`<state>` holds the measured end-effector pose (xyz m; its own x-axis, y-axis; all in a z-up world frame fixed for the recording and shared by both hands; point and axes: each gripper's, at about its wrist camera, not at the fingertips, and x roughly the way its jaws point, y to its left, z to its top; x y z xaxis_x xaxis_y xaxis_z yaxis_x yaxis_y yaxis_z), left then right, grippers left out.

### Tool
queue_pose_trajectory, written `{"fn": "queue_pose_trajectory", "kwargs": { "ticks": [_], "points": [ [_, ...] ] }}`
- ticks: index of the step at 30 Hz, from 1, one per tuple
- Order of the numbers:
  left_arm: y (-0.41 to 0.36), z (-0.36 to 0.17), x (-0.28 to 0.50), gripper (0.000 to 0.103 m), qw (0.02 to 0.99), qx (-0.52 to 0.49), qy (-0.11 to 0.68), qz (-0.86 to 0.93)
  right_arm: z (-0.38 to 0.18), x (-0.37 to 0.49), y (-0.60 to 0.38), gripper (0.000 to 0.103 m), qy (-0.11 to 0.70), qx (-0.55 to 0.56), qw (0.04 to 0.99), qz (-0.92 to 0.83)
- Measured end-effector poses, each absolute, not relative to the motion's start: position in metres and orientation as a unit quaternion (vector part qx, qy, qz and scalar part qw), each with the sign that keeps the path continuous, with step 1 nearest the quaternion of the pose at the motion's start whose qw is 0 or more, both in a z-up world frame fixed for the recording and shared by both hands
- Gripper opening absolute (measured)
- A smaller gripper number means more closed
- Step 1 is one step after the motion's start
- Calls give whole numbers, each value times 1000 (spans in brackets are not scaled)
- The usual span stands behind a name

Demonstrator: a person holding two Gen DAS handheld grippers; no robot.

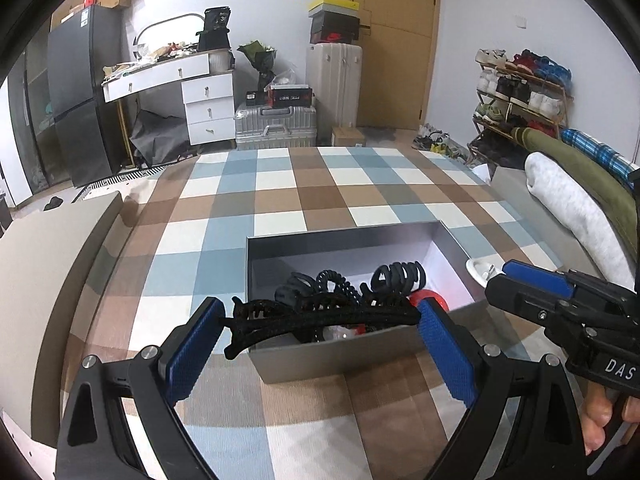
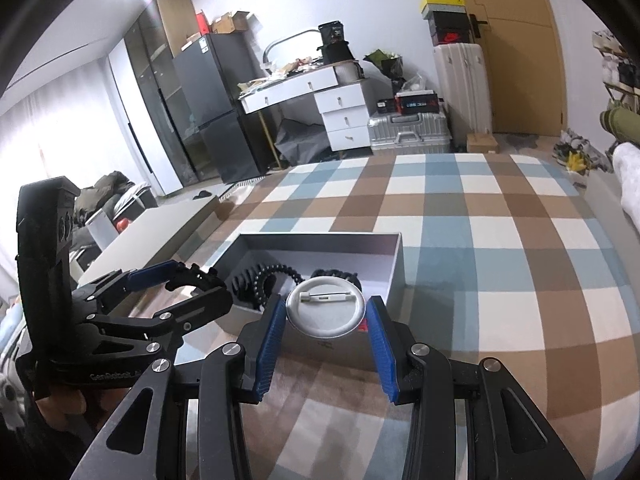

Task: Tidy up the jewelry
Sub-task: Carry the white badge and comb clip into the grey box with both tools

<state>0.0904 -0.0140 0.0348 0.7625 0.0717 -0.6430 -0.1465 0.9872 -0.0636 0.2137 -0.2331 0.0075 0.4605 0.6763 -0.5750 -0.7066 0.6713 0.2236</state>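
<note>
Mid-placement: long black hair clip (image 1: 320, 314) is pinched endwise by left gripper (image 1: 320, 320) jaws above the grey box (image 1: 332, 356) near the bed's near edge. Pin badge (image 2: 325, 312) is clamped by right gripper (image 2: 326, 320) jaws above the box's front wall. Next, a lowering into the box and release are needed.

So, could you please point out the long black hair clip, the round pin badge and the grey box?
long black hair clip (image 1: 320, 314): left wrist view, middle of its bar.
round pin badge (image 2: 325, 307): right wrist view, white back.
grey box (image 2: 320, 236): right wrist view, far wall.
</note>
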Motion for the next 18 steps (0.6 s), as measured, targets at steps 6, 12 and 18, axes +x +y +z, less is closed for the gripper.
{"fn": "queue_pose_trajectory", "kwargs": {
  "ticks": [6,12,18],
  "points": [
    [-12,30,98,94,936,-59,342,59,7,221,-227,41,330,-8,853,404],
    [-10,25,104,94,934,-61,346,59,3,227,-219,40,339,-1,850,403],
    [-12,25,106,94,936,-53,343,61,-3,230,-216,40,344,-2,850,399]
  ]
}}
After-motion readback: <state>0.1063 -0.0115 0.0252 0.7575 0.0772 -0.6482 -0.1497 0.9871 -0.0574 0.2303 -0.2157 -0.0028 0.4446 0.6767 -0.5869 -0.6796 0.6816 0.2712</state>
